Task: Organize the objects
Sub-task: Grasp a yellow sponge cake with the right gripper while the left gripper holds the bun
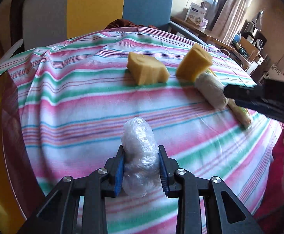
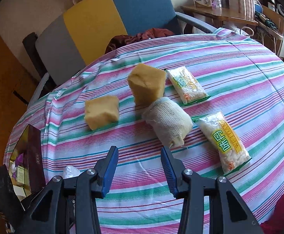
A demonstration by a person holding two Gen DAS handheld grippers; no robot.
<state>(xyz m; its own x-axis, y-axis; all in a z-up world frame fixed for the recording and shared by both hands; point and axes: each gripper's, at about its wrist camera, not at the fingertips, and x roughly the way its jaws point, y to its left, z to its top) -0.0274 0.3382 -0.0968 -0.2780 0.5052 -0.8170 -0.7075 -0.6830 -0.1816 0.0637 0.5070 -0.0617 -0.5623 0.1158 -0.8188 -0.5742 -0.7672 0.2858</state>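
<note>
Now my left fingers (image 1: 142,167) squeeze the plastic bundle (image 1: 139,156). My right fingers (image 2: 140,169) are wide apart, and the cloth roll (image 2: 167,121) lies just ahead, slanting up-left.

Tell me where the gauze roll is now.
In the right wrist view, the gauze roll lies on the striped cloth, touching the tilted sponge, between two food packets.

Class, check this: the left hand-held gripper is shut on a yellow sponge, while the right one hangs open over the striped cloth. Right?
Not quite. In the left wrist view the left hand-held gripper is shut on a plastic-wrapped bundle, not a sponge. The right hand-held gripper does hang open over the striped cloth.
</note>
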